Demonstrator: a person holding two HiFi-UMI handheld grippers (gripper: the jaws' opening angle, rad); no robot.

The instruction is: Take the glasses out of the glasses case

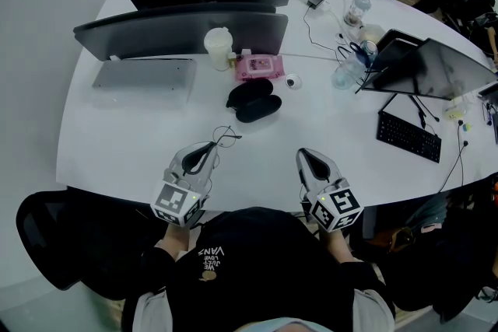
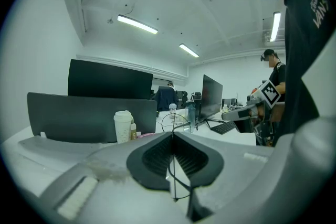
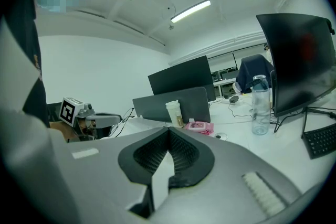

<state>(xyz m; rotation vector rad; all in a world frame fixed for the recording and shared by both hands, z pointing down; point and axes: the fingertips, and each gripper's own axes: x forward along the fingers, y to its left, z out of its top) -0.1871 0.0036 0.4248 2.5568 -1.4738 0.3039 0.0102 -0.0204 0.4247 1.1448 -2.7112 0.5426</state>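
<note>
As the left gripper pinches thin wire-framed round glasses between its fingers — the right gripper has its fingers together, empty — hold lightly so the frame doesn't bend.

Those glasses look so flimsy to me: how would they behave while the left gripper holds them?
Probably light and springy: the glasses are thin wire around round lenses, so the frame may flex. The left gripper pinches just one thin wire part, so they could swivel or slip. Likely fragile; a hard squeeze might bend them.
</note>
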